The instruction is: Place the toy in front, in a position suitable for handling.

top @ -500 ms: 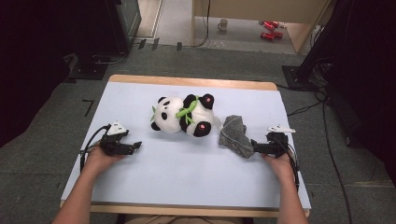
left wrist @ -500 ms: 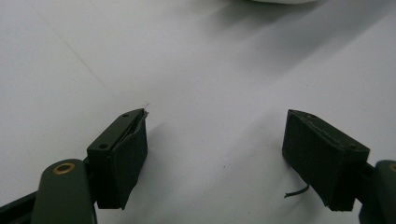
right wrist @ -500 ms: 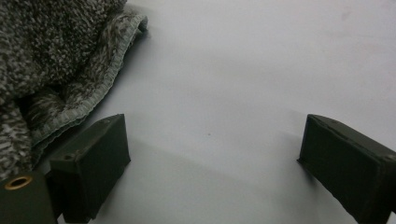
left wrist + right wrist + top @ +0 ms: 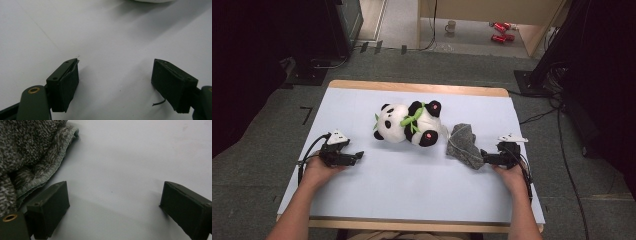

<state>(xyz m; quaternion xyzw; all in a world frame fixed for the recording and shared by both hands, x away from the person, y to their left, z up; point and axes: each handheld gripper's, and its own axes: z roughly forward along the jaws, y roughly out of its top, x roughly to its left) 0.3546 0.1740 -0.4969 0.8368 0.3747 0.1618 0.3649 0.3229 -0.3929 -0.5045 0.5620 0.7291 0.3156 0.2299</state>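
Grey knitted cloth near tabletop right edge, touching right gripper; both jaws spread, left gripper likewise.

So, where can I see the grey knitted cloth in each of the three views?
High view: the grey knitted cloth lies right of the middle, between the panda toy and the right gripper.
Right gripper view: the cloth is at the upper left, beside one open jaw.
Left gripper view: it is not there.
Shared landmark: the white table.
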